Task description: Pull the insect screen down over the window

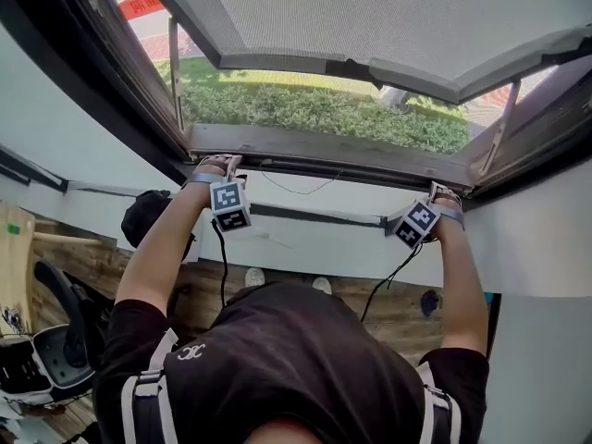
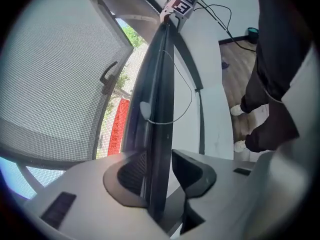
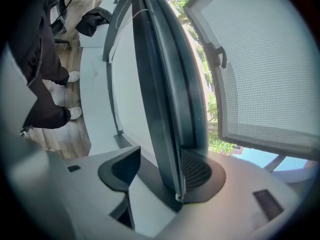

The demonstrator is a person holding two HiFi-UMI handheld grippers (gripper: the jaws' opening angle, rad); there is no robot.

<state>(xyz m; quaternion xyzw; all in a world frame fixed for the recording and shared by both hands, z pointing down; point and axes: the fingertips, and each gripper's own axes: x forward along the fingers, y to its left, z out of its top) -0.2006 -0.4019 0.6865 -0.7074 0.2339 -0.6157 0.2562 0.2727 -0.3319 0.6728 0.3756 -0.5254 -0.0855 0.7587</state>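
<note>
A dark screen bar runs along the window frame's near edge. My left gripper reaches it at the left, my right gripper at the right. In the left gripper view the bar passes between the jaws of the left gripper. One pad lies against it and the other stands clear of it. In the right gripper view the bar lies against the outer pad of the right gripper, with a gap to the inner pad. Both grippers are open.
A mesh-covered sash hangs open outward above grass. Its handle faces inward. A thin cord loops off the bar. Below are a white wall, a wooden floor, a black bag and a chair.
</note>
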